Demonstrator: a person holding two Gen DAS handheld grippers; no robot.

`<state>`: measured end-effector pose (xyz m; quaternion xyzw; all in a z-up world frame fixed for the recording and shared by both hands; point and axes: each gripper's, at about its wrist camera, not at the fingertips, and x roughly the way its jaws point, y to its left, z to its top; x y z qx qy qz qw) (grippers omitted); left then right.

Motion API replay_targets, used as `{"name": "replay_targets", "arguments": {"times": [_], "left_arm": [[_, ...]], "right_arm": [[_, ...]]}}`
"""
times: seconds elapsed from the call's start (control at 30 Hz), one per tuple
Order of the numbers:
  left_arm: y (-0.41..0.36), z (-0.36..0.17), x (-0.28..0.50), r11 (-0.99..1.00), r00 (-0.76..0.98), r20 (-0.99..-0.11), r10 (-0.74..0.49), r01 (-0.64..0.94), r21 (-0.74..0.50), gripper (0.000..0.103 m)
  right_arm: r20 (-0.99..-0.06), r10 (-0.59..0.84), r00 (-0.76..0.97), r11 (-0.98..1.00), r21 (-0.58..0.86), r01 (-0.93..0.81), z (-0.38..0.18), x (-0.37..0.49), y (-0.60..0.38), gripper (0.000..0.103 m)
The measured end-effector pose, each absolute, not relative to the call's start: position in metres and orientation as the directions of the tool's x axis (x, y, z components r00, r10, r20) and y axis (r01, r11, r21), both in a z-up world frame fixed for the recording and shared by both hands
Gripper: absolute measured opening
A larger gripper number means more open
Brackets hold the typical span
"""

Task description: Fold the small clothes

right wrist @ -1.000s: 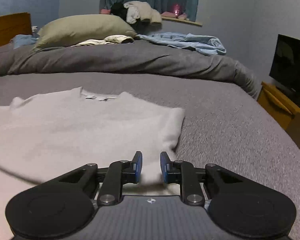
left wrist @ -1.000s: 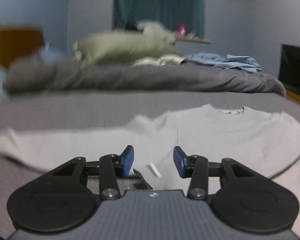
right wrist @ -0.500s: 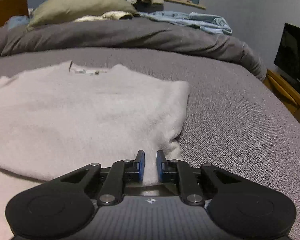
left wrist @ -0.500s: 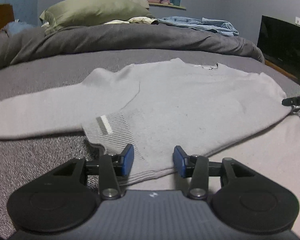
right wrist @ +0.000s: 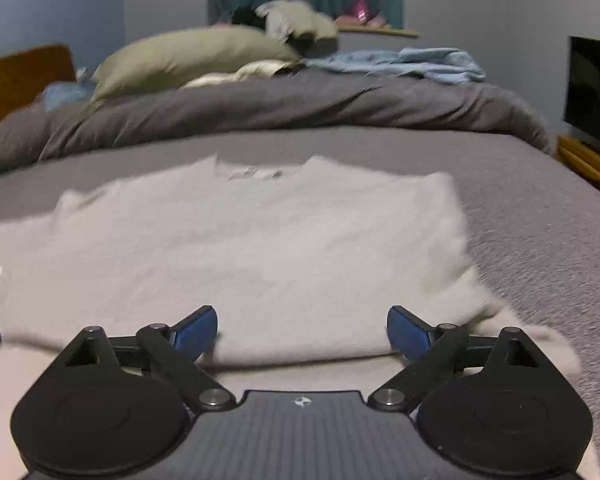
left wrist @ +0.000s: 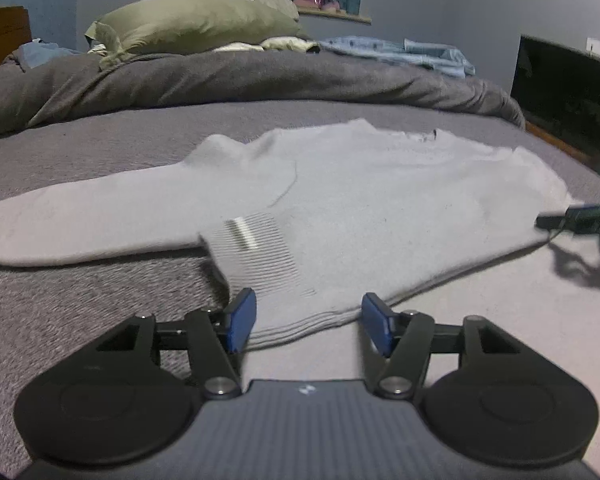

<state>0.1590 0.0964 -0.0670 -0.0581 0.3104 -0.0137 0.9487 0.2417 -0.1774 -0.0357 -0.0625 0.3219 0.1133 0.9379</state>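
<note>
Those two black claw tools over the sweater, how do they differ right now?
The right gripper has its jaws spread much wider than the left gripper; both have just been opening. The left one sits at the sweater's ribbed hem by the folded-in cuff, the right one at the plain folded edge near the bed's side. Both are open, with blue pads, and neither presses on the cloth.

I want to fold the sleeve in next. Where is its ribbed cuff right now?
In the left wrist view the ribbed cuff lies on the pale sweater, left of centre, just ahead of the left gripper.
</note>
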Motion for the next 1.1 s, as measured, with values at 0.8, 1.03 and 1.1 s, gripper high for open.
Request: {"name": "replay_targets", "arguments": {"times": [0.8, 1.03, 1.1], "left_arm": [[0.339, -0.088, 0.187, 0.78, 0.679, -0.627, 0.381, -0.601, -0.177, 0.074], [0.365, -0.079, 0.219, 0.767, 0.645, -0.624, 0.441, -0.632, -0.111, 0.002], [0.357, -0.065, 0.217, 0.792, 0.692, -0.567, 0.446, -0.601, -0.11, 0.001]], "right_arm": [[-0.607, 0.162, 0.778, 0.969, -0.052, -0.242, -0.051, 0.229, -0.179, 0.103], [-0.612, 0.163, 0.774, 0.968, -0.051, -0.244, -0.053, 0.231, -0.179, 0.103], [-0.612, 0.164, 0.774, 0.968, -0.05, -0.244, -0.053, 0.232, -0.179, 0.103]]}}
